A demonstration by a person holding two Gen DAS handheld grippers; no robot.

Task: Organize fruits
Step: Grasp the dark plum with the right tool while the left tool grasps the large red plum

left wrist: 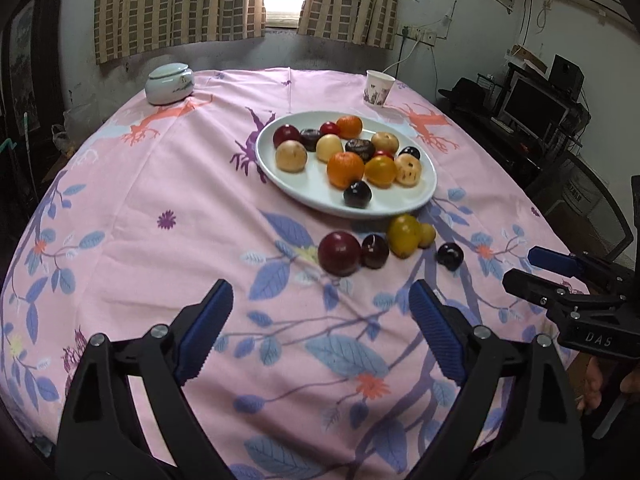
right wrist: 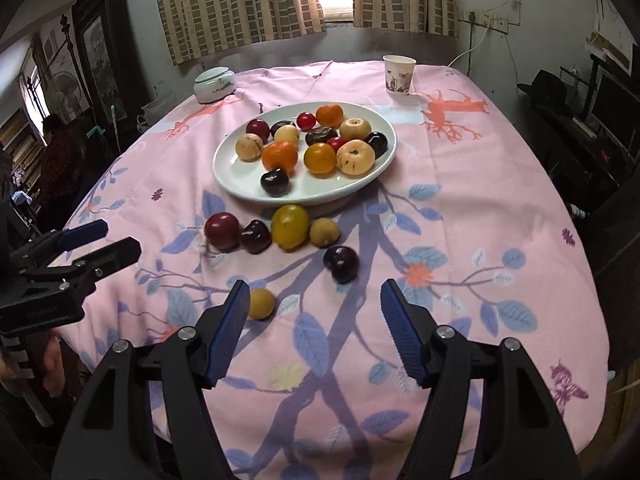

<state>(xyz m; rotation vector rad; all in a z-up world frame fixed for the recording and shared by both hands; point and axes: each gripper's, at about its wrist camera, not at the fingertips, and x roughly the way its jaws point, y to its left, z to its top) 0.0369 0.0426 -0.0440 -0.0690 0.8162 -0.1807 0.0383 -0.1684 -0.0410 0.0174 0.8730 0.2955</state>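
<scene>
Both claws are hanging released — the left claw (left wrist: 321, 308) and the right claw (right wrist: 315, 307) gripping nothing. Loose fruits (right wrist: 291, 226) are lying on the pink flowered table (right wrist: 500, 208) before the white plate (right wrist: 224, 156); checked curtains (right wrist: 240, 4) behind. "DAS" is showing on the right claw.

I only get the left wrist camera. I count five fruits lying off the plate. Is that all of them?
Observer: No, six. A small yellow fruit lies on the cloth right beside the right gripper.
Operator: Is that gripper holding something?
Observer: No. Its jaws stand open, with only cloth between them.
Operator: What's right in front of it?
Observer: The dark round fruit lies just ahead of the gap between its jaws.
</scene>
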